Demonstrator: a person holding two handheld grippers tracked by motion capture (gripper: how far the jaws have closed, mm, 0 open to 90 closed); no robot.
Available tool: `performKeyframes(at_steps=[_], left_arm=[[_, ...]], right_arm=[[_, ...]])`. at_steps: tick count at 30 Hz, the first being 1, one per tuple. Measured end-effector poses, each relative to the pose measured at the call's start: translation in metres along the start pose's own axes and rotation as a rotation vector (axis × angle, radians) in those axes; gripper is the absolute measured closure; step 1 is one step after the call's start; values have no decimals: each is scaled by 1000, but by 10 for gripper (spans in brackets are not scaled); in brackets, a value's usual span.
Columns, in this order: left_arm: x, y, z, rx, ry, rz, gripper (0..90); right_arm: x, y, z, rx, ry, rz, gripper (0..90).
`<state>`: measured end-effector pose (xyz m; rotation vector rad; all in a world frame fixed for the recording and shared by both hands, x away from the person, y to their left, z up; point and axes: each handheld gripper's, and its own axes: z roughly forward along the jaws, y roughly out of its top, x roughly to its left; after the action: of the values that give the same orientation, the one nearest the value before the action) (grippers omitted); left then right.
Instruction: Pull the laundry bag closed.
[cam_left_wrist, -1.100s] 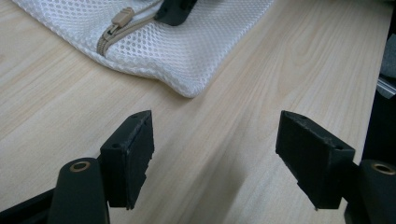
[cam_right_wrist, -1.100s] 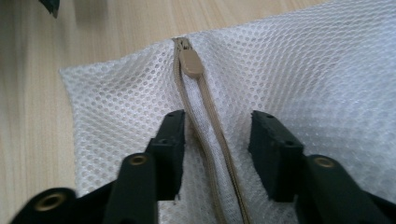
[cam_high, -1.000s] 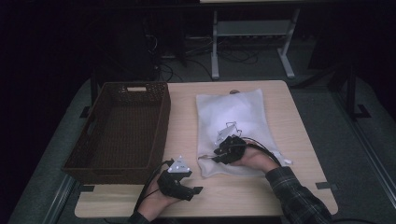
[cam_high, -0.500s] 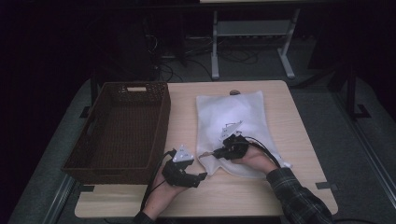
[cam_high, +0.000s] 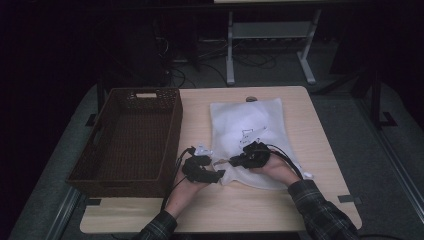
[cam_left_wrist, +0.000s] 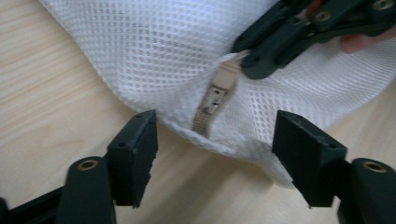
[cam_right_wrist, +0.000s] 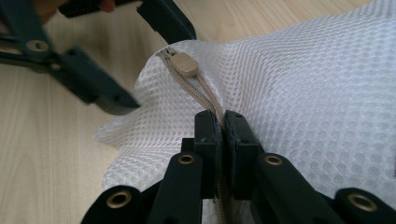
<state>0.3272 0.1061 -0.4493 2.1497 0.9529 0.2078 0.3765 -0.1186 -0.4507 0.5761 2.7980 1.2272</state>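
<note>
We cannot see the zipper (cam_right_wrist: 205, 100) where the right gripper (cam_right_wrist: 222, 122) clamps it, and the mesh bag (cam_left_wrist: 154, 46) is cut off by the picture's top edge.

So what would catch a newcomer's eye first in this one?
The white mesh bag in the middle of the table, with both grippers at its near corner. The right gripper is shut on the beige zipper tape, while the left gripper, jaws open but just closing a little, straddles the zipper end. A dark wicker basket sits to the left.
</note>
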Motion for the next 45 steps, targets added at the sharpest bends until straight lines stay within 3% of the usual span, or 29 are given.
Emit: performKeyframes(at_steps=[2, 5, 8, 12, 20, 25, 28, 32, 34, 36, 40, 45], left_arm=[[3, 1, 1, -5, -11, -8, 362], [5, 2, 3, -13, -2, 14, 459], [7, 3, 1, -24, -27, 38, 519], [9, 3, 1, -24, -44, 36, 609], [5, 3, 1, -13, -44, 68, 808], [4, 3, 1, -3, -42, 79, 826], [3, 2, 1, 14, -41, 91, 828], [1, 2, 1, 14, -39, 100, 828], [0, 1, 0, 9, -39, 108, 828], [0, 1, 0, 9, -39, 108, 828], [-1, -2, -1, 6, -40, 116, 828], [-3, -2, -1, 4, -30, 129, 828]], right_arm=[[0, 0, -2, -7, 2, 9, 840], [-1, 0, -6, -21, 5, 17, 840], [-1, -1, -7, -23, 8, 17, 840], [-1, -1, -6, -19, 12, 16, 840], [-2, -3, -6, -20, 12, 18, 838], [1, -2, -7, -12, -5, 20, 791], [11, 1, -22, -44, -31, 36, 736], [20, 2, -33, -70, -9, 59, 733], [29, -1, -30, -58, 15, 61, 726], [31, -2, -28, -42, 8, 58, 726], [27, 0, -14, -25, 15, 70, 723], [25, 1, -4, -29, 59, 84, 724]])
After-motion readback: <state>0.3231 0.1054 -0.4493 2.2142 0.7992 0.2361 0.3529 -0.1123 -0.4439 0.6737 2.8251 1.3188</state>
